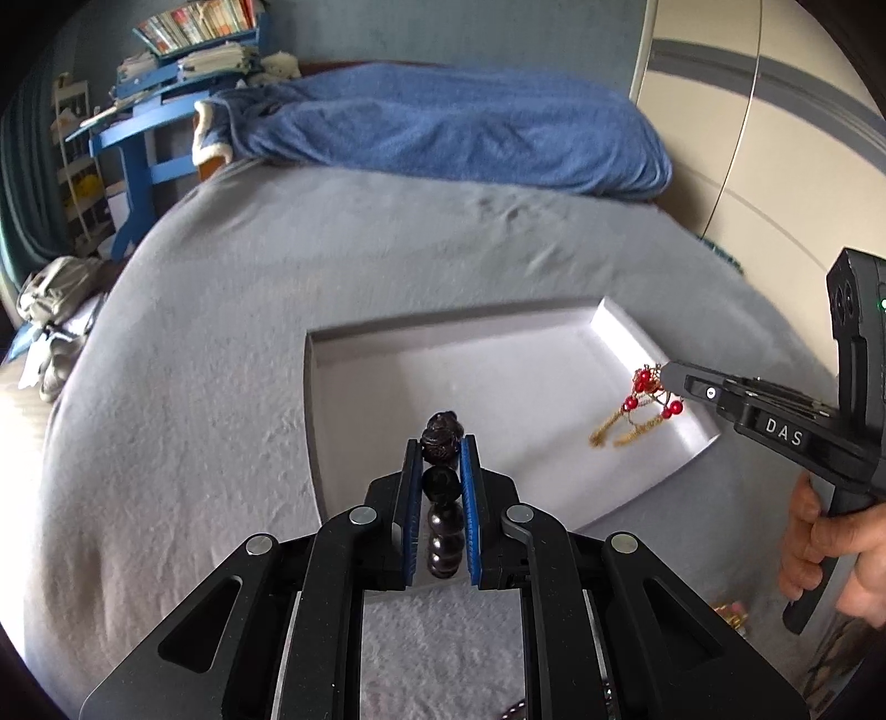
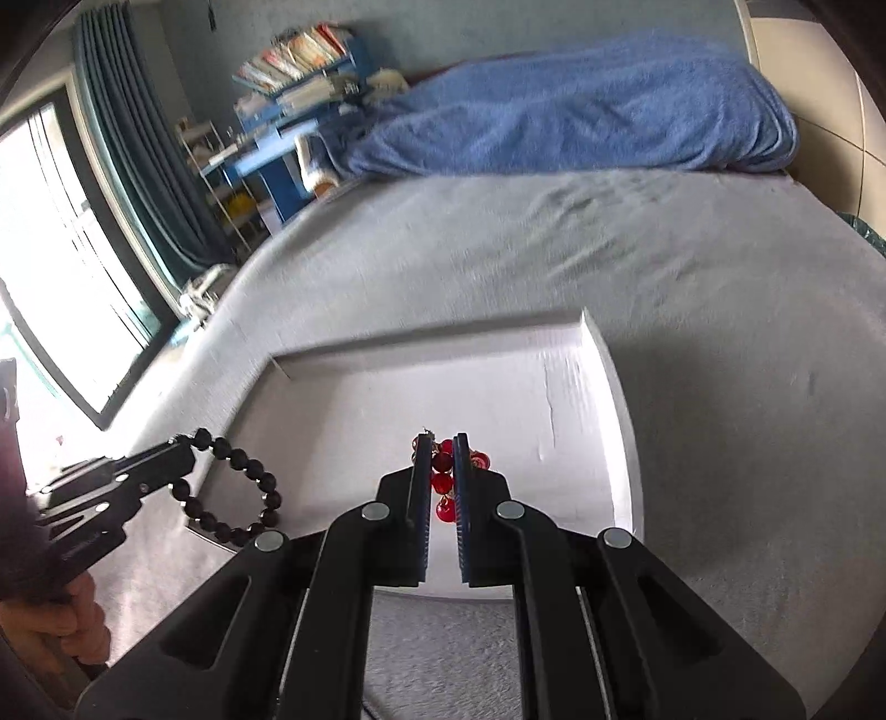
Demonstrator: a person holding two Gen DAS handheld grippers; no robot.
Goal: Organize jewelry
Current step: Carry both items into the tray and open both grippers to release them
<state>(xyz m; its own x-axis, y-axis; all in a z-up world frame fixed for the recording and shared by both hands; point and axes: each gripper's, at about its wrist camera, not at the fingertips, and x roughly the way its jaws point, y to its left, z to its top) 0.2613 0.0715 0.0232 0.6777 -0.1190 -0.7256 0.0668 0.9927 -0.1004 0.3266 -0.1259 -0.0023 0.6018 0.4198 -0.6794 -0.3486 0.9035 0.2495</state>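
A shallow white tray lies on the grey bed; it also shows in the right wrist view. My left gripper is shut on a dark bead bracelet and holds it over the tray's near left edge; from the right wrist view the gripper holds the bracelet as a hanging loop. My right gripper is shut on a red bead and gold chain piece, over the tray's right part. In the left wrist view this gripper holds the red and gold piece, whose chain touches the tray.
A grey blanket covers the bed. A blue towel lies at the far end. A blue shelf with books stands at the back left. Some small jewelry lies on the bed at the near right. A window and curtain are at the left.
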